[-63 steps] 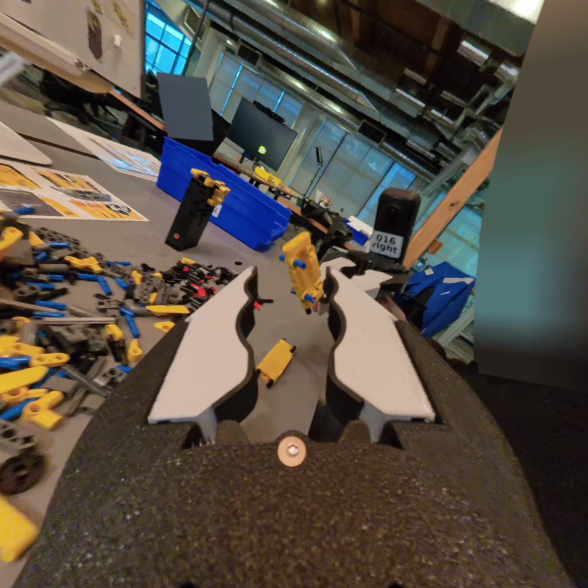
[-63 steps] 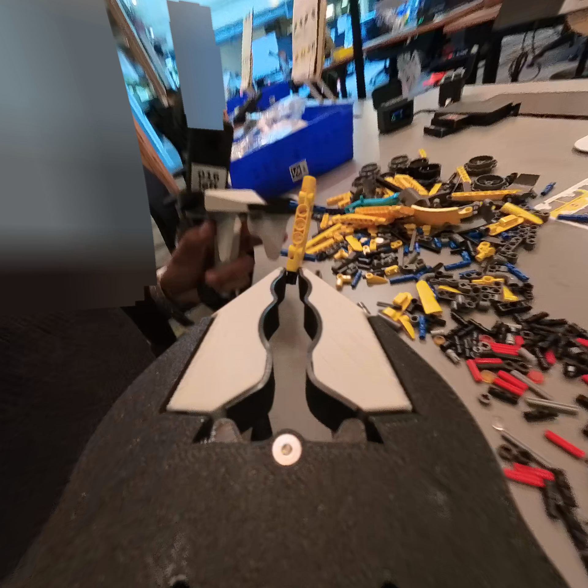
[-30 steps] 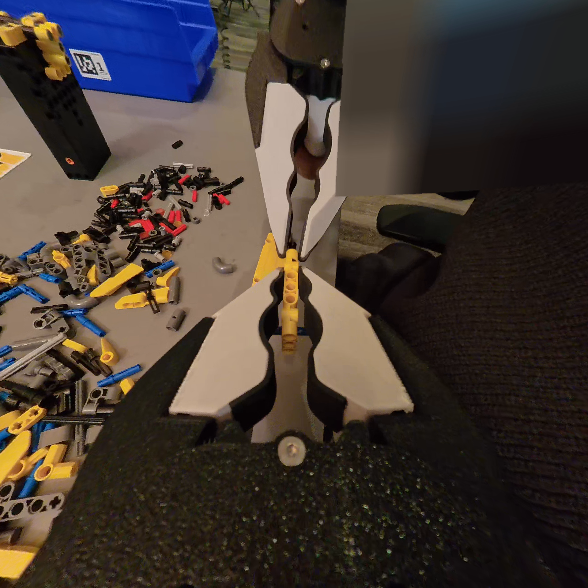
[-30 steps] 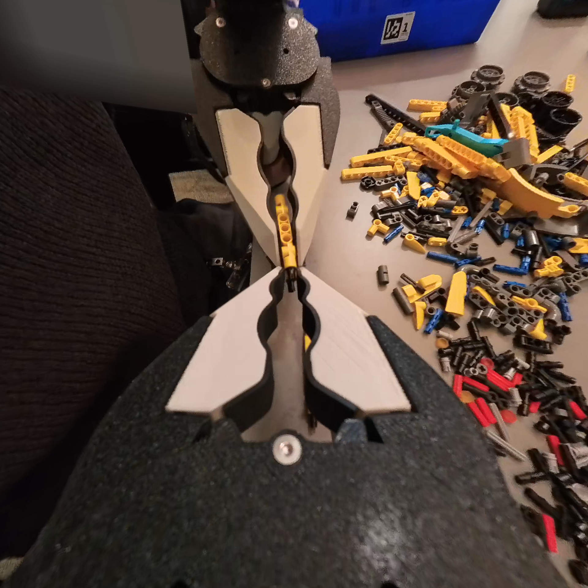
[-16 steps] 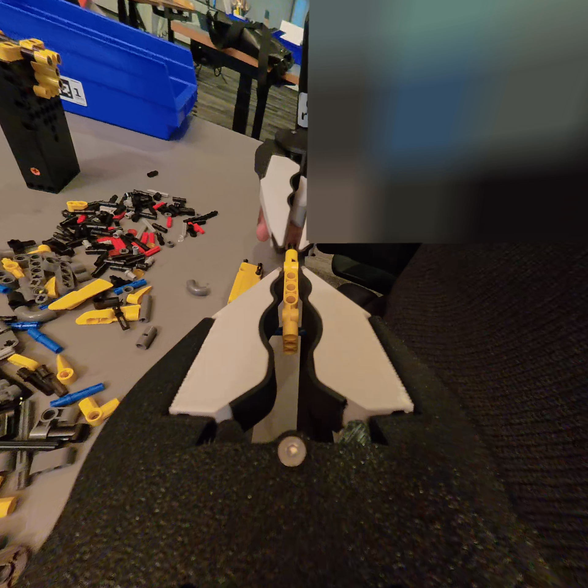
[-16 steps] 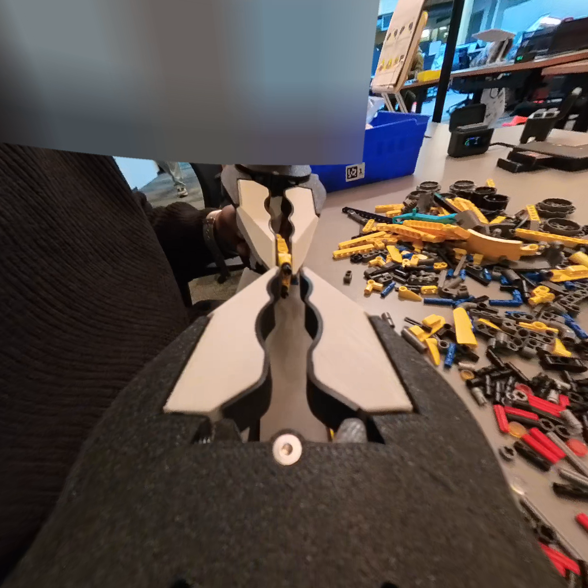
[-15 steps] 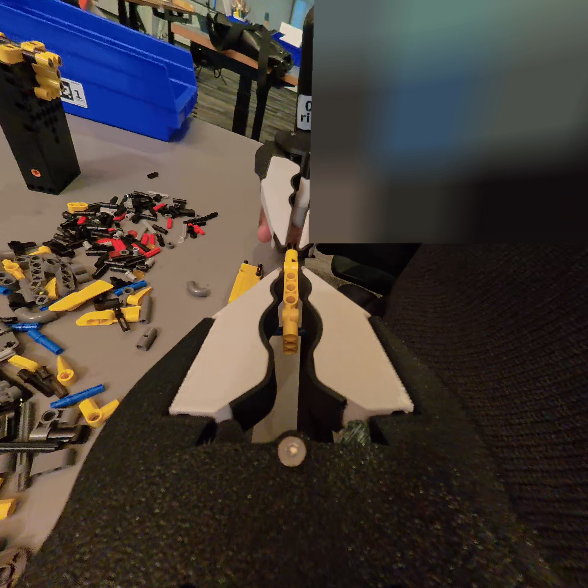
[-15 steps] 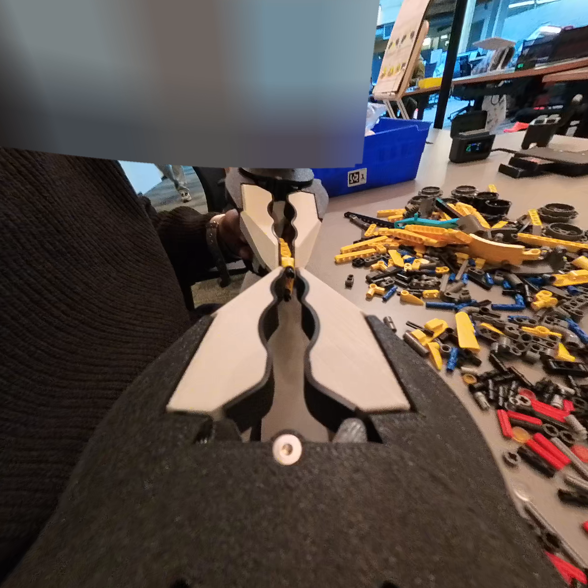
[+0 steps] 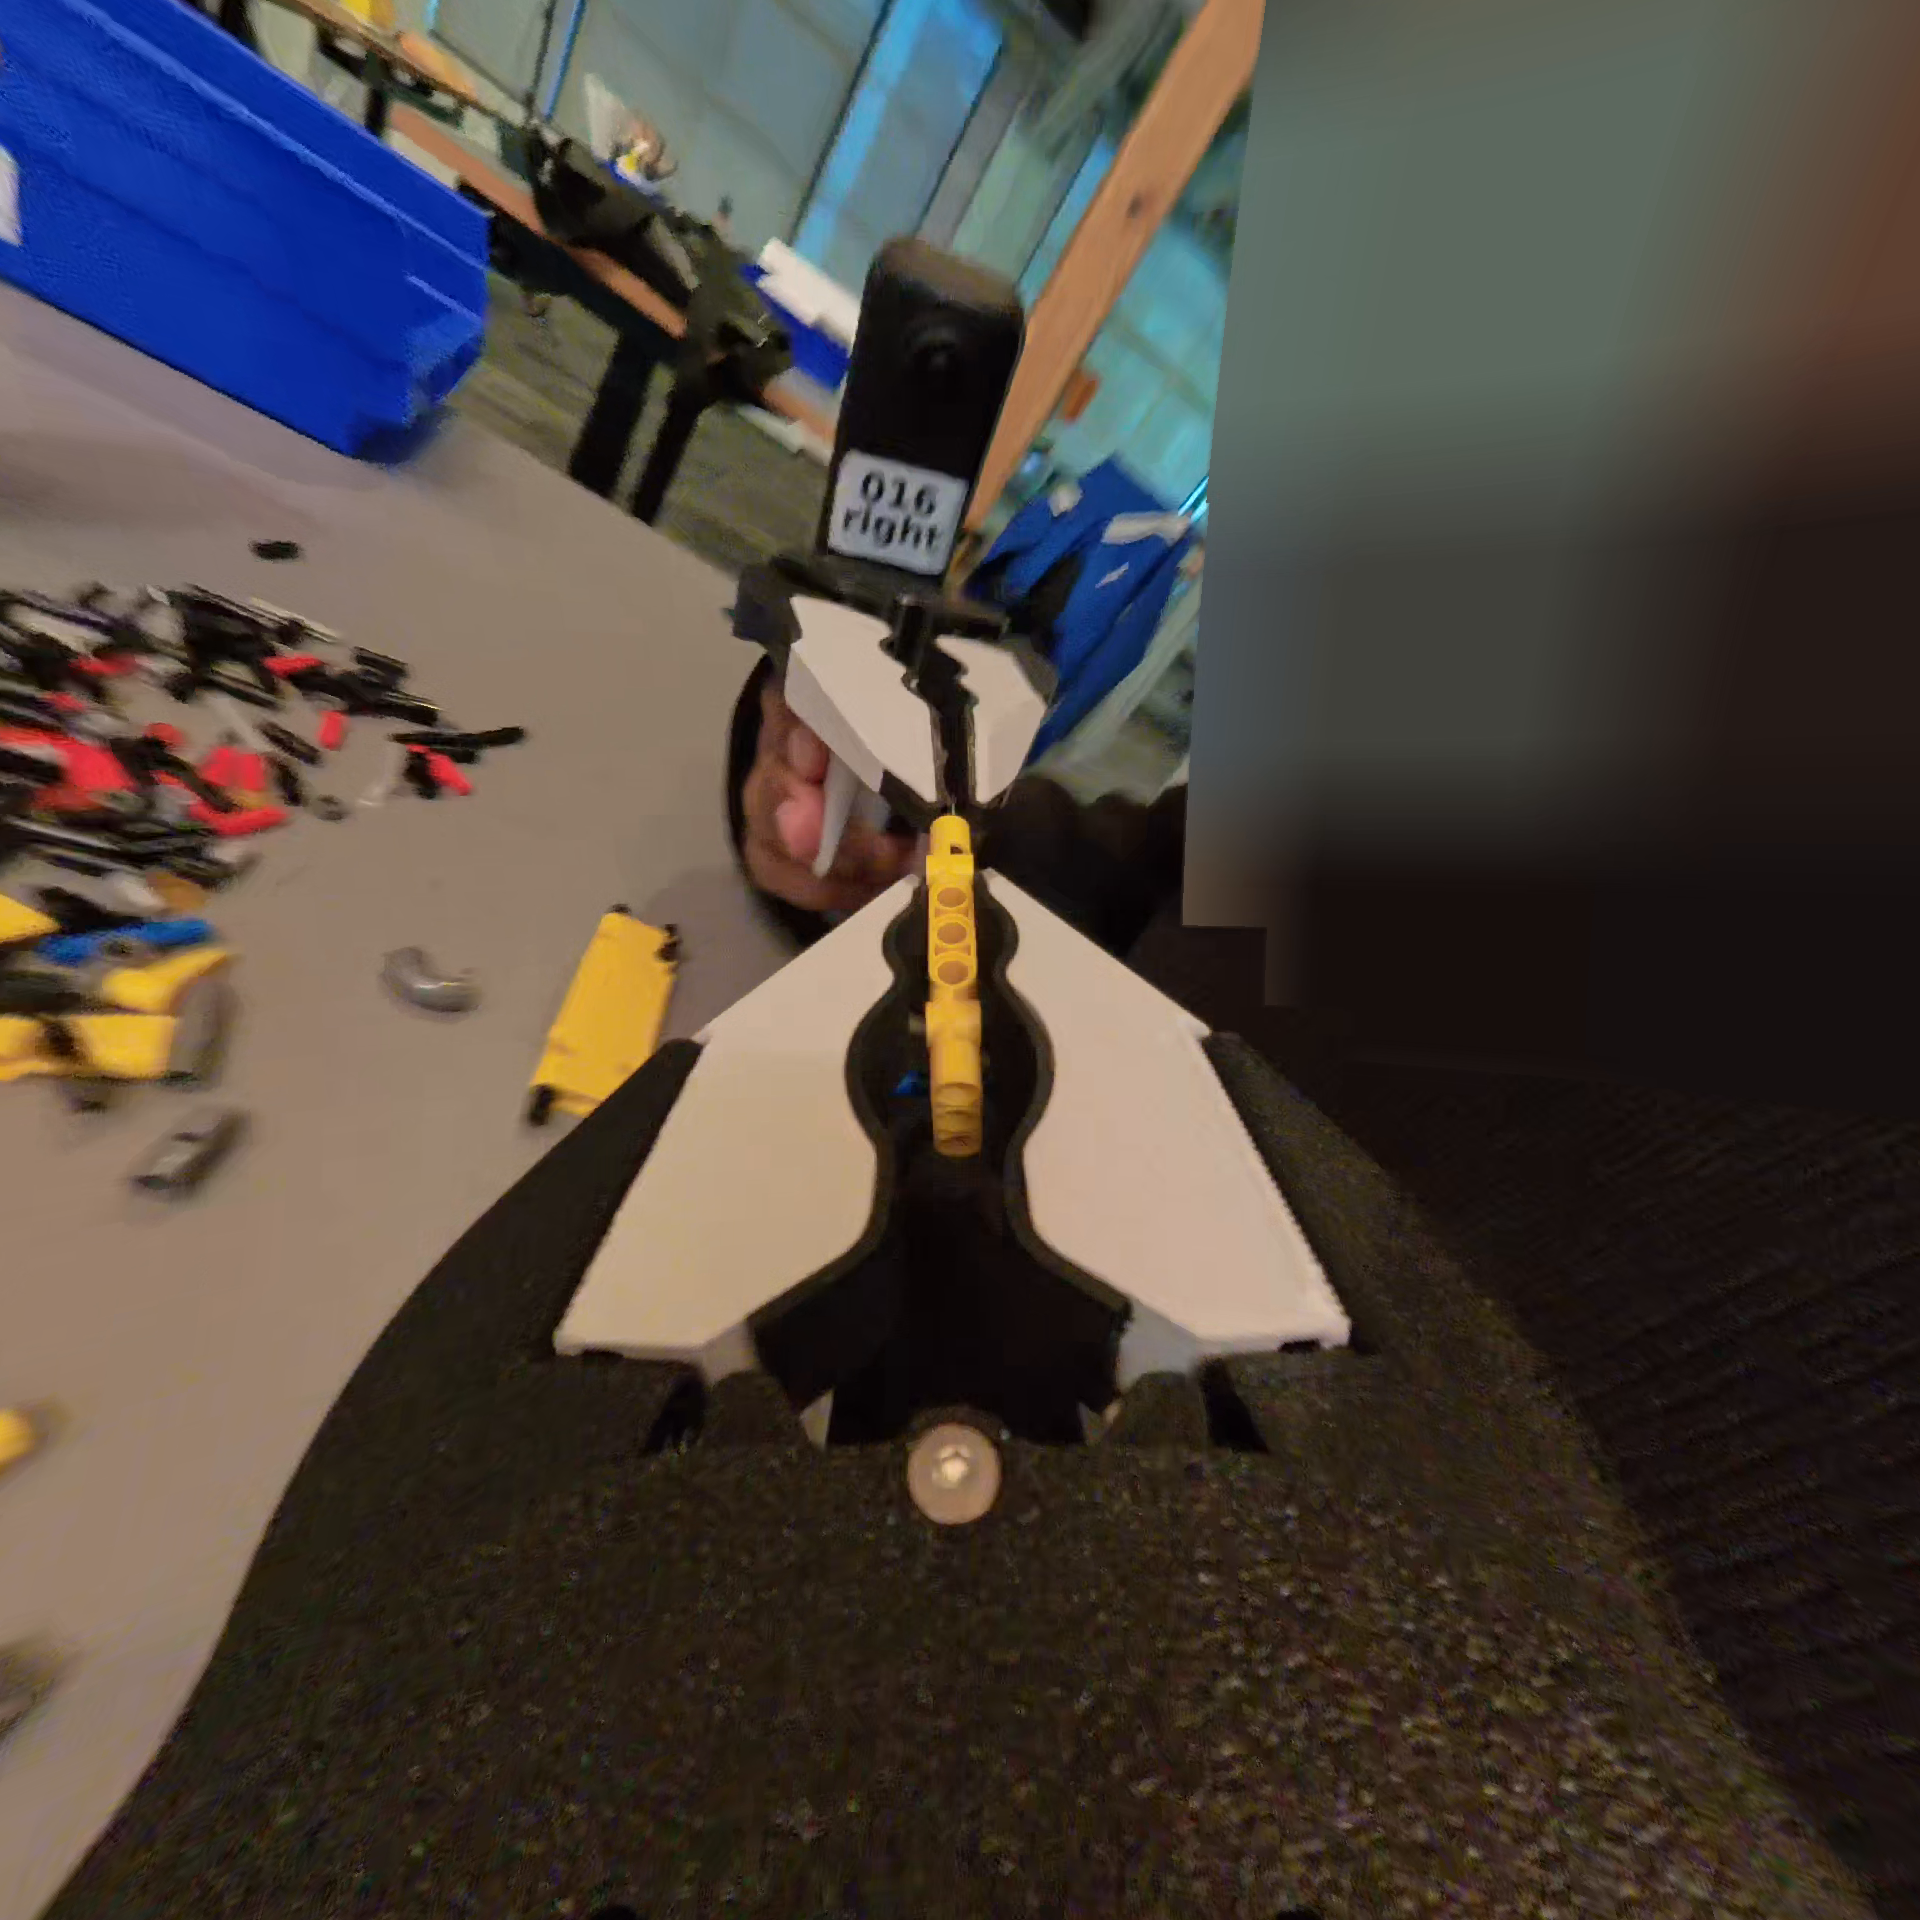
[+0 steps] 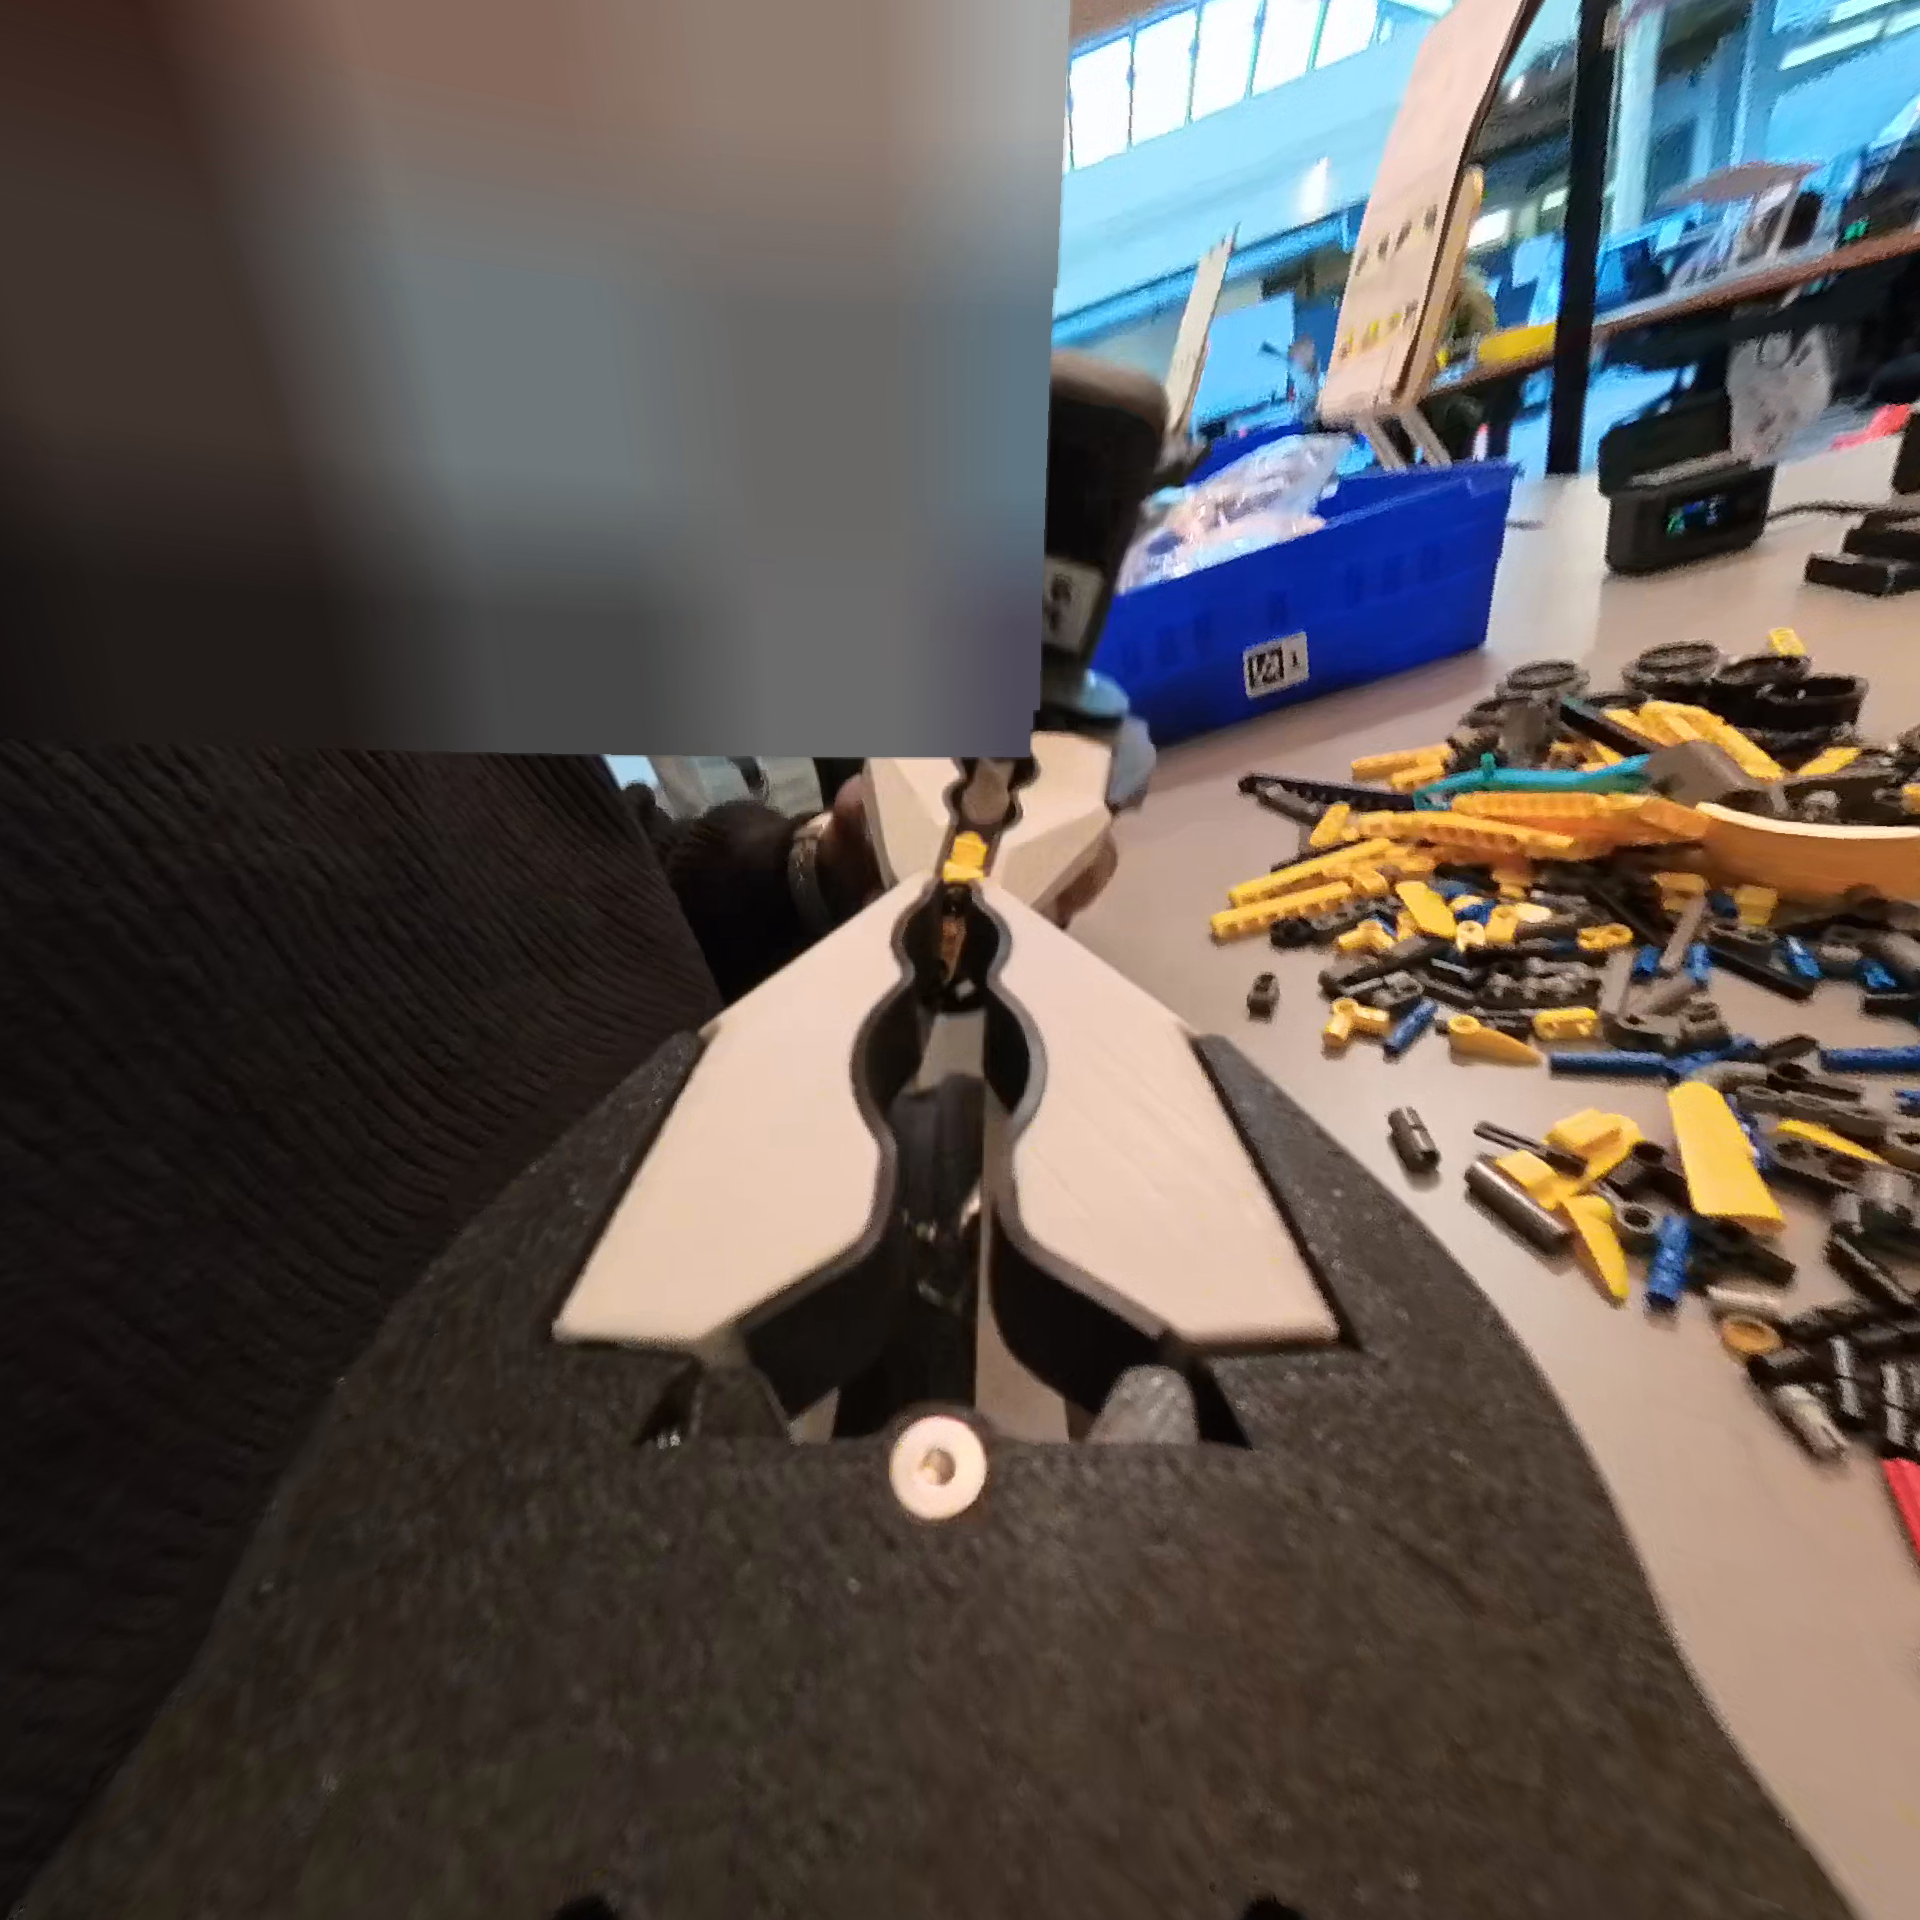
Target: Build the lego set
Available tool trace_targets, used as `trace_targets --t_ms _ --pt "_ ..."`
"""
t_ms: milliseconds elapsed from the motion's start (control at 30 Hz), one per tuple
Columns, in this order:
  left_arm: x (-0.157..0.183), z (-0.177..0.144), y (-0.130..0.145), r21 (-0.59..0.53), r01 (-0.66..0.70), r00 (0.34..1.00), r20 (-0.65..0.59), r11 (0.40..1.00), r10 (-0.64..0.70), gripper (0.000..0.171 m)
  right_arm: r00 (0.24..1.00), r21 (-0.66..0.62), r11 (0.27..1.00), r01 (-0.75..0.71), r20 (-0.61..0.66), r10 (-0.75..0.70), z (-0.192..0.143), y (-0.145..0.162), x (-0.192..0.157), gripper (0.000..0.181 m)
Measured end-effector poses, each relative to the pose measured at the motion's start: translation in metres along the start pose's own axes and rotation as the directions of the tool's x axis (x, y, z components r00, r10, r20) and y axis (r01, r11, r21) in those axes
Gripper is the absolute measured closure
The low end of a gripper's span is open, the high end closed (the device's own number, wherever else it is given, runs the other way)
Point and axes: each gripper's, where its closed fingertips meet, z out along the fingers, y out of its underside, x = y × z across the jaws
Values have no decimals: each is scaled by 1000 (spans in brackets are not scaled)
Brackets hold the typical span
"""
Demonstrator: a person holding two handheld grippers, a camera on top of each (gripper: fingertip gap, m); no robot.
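Note:
A yellow studless beam (image 9: 951, 977) with round holes lies lengthwise between my left gripper's (image 9: 948, 883) white fingers, and the gripper is shut on it. My right gripper (image 9: 945, 802) faces it tip to tip, held in a person's hand, with its fingers closed right at the beam's far end. In the right wrist view my right gripper (image 10: 951, 883) is shut on a small dark piece (image 10: 948, 940) at that end of the beam. The left gripper (image 10: 971, 831) shows just beyond it with the yellow beam (image 10: 964, 854) in its tips. Both are held over the table's near edge.
Loose yellow, black, blue and red building pieces (image 10: 1621, 935) spread over the grey table (image 9: 364, 1195). A yellow panel (image 9: 608, 1008) and a grey elbow (image 9: 426, 982) lie near my left gripper. A blue bin (image 10: 1299, 603) stands behind. A person's dark sweater (image 10: 260, 1039) is close by. My two grippers' fingertips are within a few centimetres of each other.
My left gripper was open 2.1 s ago and has shut on the beam my right gripper held. Since half a second ago both grippers have tilted upward, still tip to tip.

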Motion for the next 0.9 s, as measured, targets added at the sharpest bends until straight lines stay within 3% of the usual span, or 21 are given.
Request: trace_targets --t_ms 100,333,400,467,500,600,700,733,767,833,900 --pt "3 5 -3 76 220 971 -114 973 -211 167 999 43 999 -25 20 24 -5 -5 -1 180" --pt "21 13 -3 1 558 772 -366 830 -519 166 993 35 999 -2 114 -2 -13 -6 -16 181" --pt "11 14 0 27 479 853 -250 877 -458 166 995 31 999 -37 92 34 -15 -4 -9 181" --pt "-2 13 3 22 286 957 -44 958 -285 167 992 27 992 -122 44 121 -16 2 2 181" --pt "-3 14 2 7 216 976 19 976 -217 167 987 34 986 -161 34 160 -17 2 4 180" --pt "-15 12 4 -67 6 977 212 998 8 166 948 28 947 -319 3 319 -18 5 12 179" --pt "-23 11 7 -200 -217 892 357 955 278 165 859 40 858 -512 14 512 -20 11 18 180" --pt "-22 12 6 -204 -229 887 359 952 291 166 824 56 822 -567 42 565 -21 9 18 180" --pt "-18 13 5 -165 -177 920 323 970 223 166 810 67 808 -586 62 583 -21 7 16 180" --pt "-9 13 1 -36 50 987 156 998 -43 166 851 56 849 -525 53 523 -20 3 10 179" --pt "-8 12 4 10 192 979 61 981 -192 166 925 -6 925 -380 -23 380 -18 5 8 179"
